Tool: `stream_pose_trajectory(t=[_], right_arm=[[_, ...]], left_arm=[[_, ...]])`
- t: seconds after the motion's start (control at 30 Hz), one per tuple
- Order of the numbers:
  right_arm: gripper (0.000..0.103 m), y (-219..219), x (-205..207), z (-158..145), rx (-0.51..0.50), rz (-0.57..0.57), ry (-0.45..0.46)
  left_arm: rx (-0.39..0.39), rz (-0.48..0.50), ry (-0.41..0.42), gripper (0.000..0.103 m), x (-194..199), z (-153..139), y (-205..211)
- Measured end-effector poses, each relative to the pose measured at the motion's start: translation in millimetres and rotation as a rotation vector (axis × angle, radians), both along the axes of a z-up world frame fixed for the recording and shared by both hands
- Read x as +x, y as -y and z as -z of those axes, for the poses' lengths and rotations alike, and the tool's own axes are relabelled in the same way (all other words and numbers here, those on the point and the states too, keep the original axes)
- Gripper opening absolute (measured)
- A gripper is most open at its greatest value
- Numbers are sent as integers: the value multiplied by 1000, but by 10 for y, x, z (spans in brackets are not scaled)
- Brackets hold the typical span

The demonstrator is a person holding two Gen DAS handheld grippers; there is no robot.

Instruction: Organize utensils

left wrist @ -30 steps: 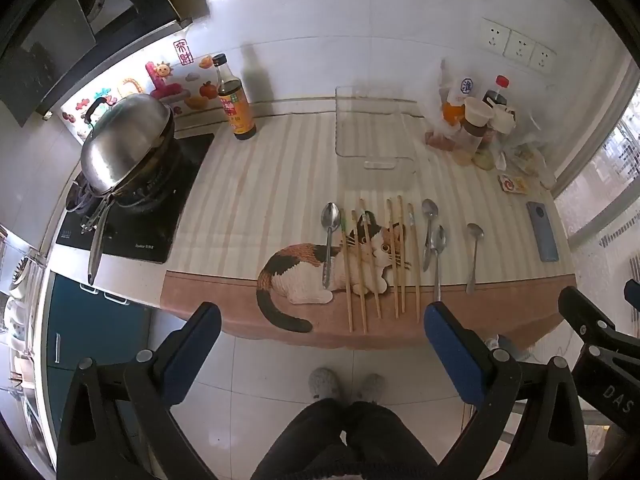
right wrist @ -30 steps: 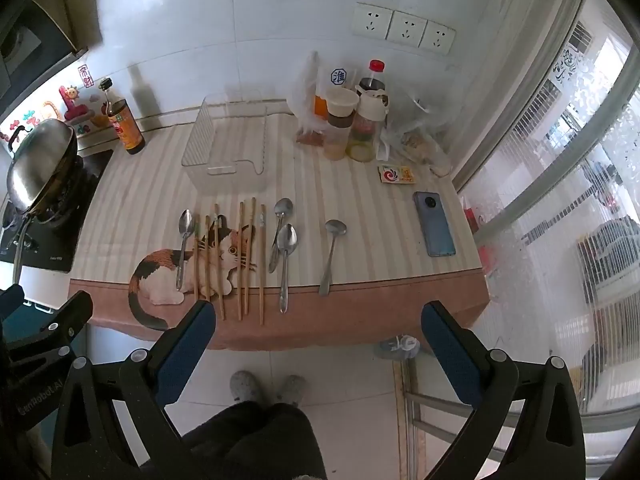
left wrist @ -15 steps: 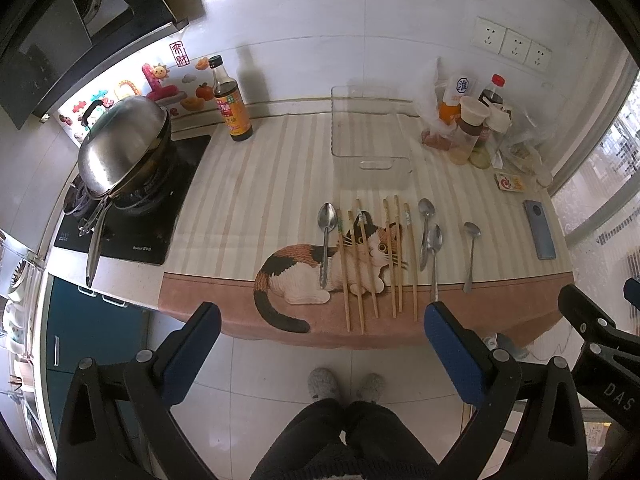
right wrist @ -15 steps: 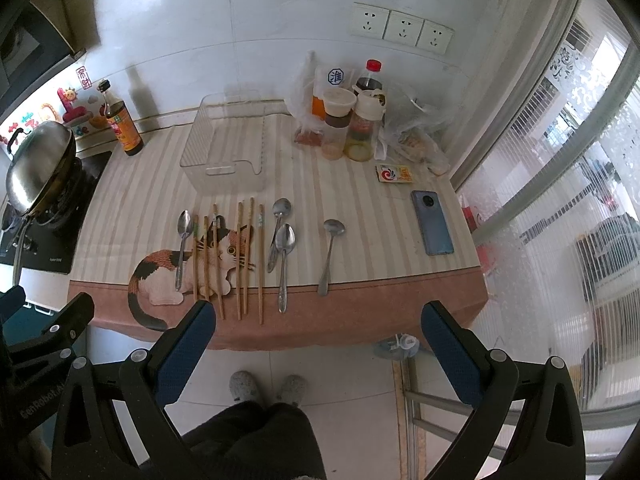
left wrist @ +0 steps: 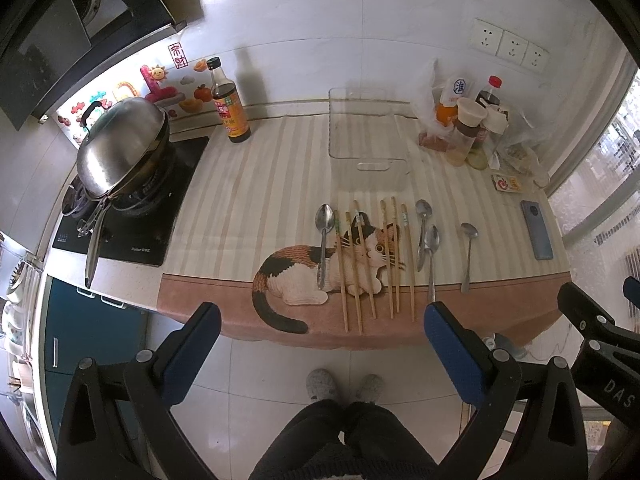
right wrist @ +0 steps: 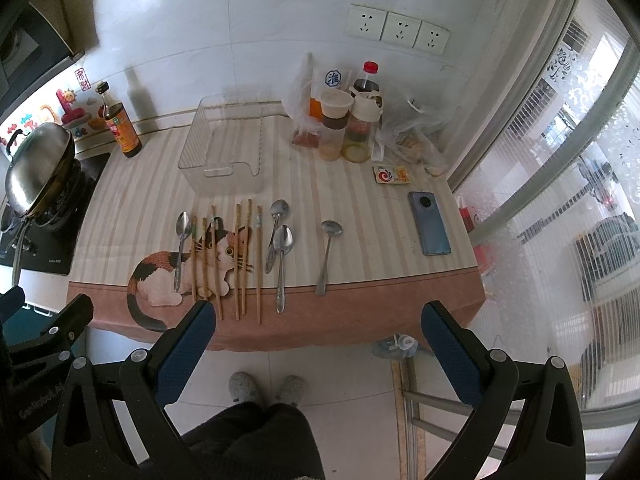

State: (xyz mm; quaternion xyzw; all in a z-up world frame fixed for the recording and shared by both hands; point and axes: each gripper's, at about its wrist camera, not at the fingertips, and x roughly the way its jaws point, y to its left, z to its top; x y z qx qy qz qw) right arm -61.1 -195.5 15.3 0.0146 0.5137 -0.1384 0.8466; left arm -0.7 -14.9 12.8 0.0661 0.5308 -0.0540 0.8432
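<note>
Shiny metal spoons (left wrist: 325, 220) and matt wooden chopsticks (left wrist: 394, 256) lie before a clear glossy plastic tray (left wrist: 362, 128).

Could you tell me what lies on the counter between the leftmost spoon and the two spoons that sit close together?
Six wooden chopsticks lie side by side between the leftmost spoon and the paired spoons, clearest in the right wrist view.

Spread right tongs (right wrist: 320, 344) above floor, spoons (right wrist: 283, 256), chopsticks (right wrist: 240, 256), clear tray (right wrist: 192, 156)
</note>
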Motion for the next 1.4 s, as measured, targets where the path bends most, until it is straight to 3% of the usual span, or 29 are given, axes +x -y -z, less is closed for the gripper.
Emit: stream_pose_trajectory(t=[1.1,1.4], right_arm=[[103,-10,50,27,-5,-3,0],[103,197,52,-106,0,-14,7]], left_arm=[[-3,-2,7,103,2,-26,57],[-6,-8,10,103,54,-49,100]])
